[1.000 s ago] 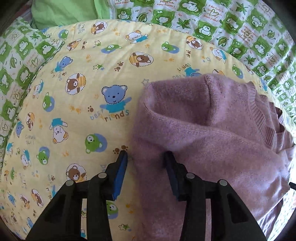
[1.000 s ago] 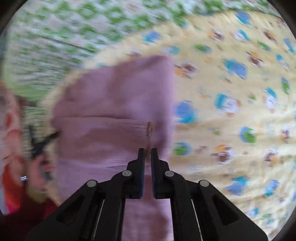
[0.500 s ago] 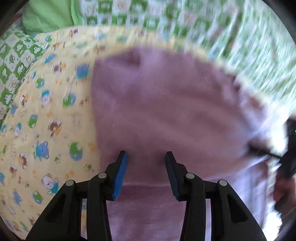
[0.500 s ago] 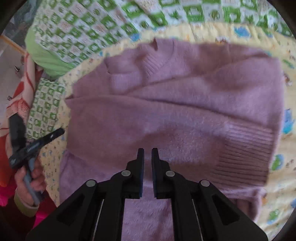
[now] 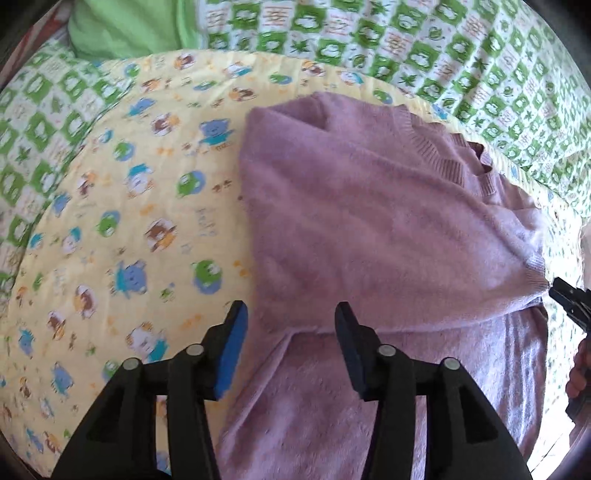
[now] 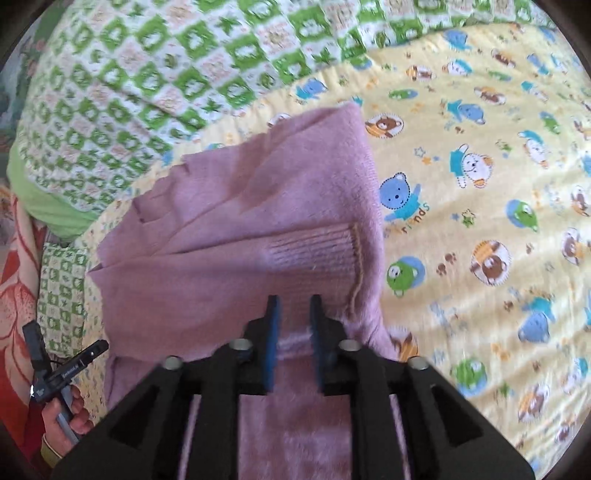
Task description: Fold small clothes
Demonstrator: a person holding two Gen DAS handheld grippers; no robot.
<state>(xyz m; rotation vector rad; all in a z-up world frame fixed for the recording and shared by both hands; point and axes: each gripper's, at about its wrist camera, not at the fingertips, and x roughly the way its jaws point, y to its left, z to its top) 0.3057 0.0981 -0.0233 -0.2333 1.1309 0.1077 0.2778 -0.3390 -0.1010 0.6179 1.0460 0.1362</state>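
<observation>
A small purple knit sweater (image 5: 369, 236) lies folded on a yellow bear-print quilt (image 5: 140, 229). My left gripper (image 5: 290, 317) hovers over the sweater's near left fold edge. Its jaws are opening, and nothing is pinched between the blue pads. In the right wrist view a sleeve with a ribbed cuff (image 6: 314, 251) lies across the sweater (image 6: 229, 229). My right gripper (image 6: 294, 310) is just below that cuff. Its jaws are opening over the purple knit without pressing on it. Each gripper shows at the edge of the other's view: the right gripper (image 5: 570, 301) and the left gripper (image 6: 62, 373).
A green and white checked bedcover (image 5: 461, 55) surrounds the quilt at the back, with a plain green cushion (image 5: 122, 26) at the far left. A red floral fabric (image 6: 18, 280) lies beside the bed. A person's hand (image 6: 70, 413) holds the left gripper.
The right gripper's jaws were shut and now stand apart, with the sleeve cuff lying on the sweater. The left gripper's jaws have widened a little, and it has shifted across the sweater's left side.
</observation>
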